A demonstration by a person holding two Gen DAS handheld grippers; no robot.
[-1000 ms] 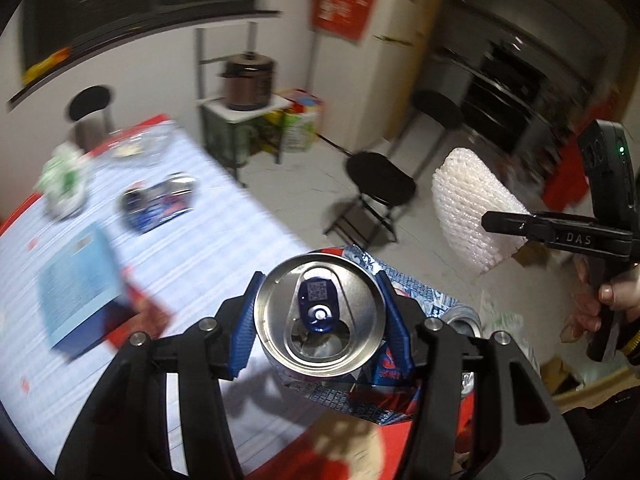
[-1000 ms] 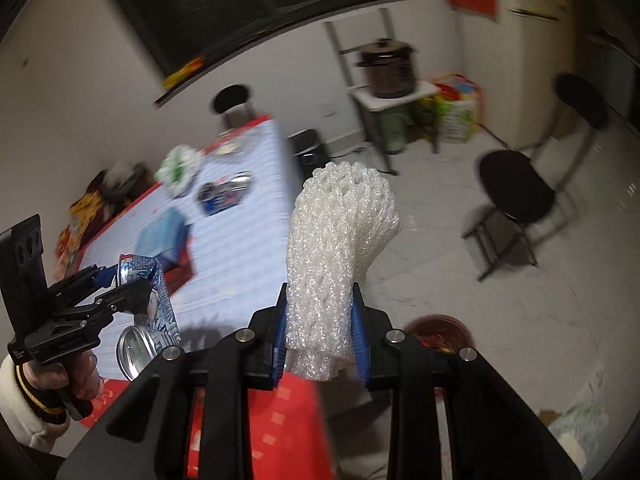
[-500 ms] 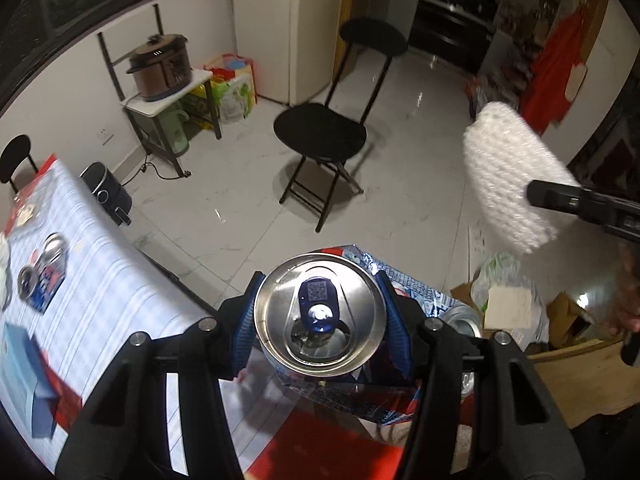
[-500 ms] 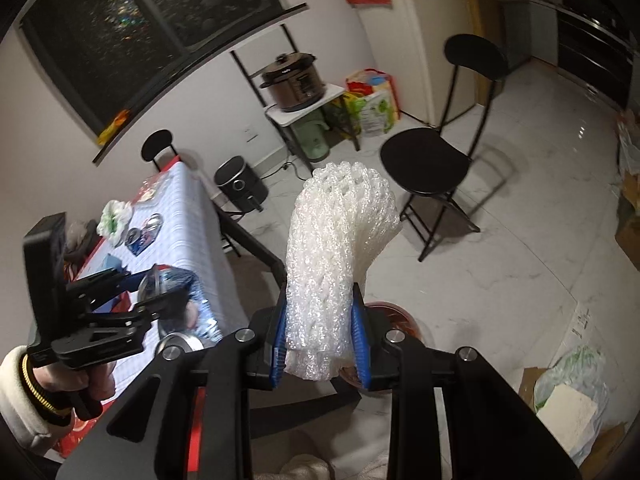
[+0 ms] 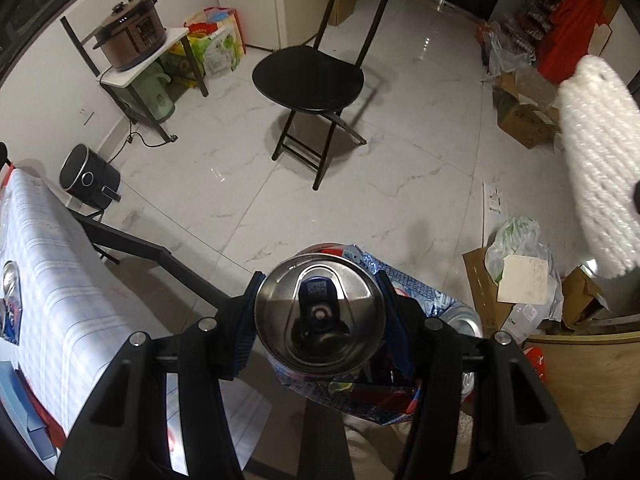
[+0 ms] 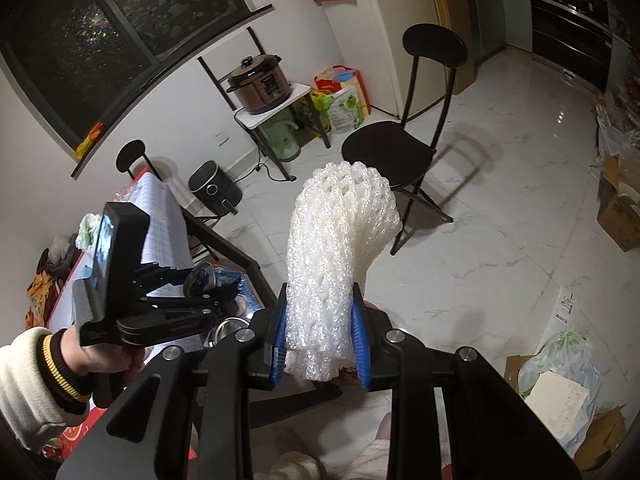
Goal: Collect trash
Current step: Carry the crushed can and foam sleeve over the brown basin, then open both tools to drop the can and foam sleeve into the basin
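Note:
My left gripper (image 5: 320, 316) is shut on a silver-topped drink can (image 5: 320, 316) with a crumpled blue wrapper (image 5: 408, 292) around it, held in the air past the table's edge. A second can (image 5: 464, 316) shows just behind it. My right gripper (image 6: 320, 340) is shut on a white foam fruit net (image 6: 340, 248), held upright above the floor. The net also shows at the right edge of the left wrist view (image 5: 600, 168). The left gripper with its can appears in the right wrist view (image 6: 204, 280), to the left of the net.
A striped-cloth table (image 5: 52, 264) with a can (image 5: 8, 280) lies at left. A black folding chair (image 5: 312, 76) stands mid-floor. Cardboard boxes and a plastic bag (image 5: 520, 284) lie on the floor at right. A cooker (image 5: 128, 32) sits on a shelf; an air fryer (image 5: 88, 178) sits below.
Both grippers have swung away from the table toward the open floor and the boxes at right, still holding the can and the foam net. The table has slid to the left edge.

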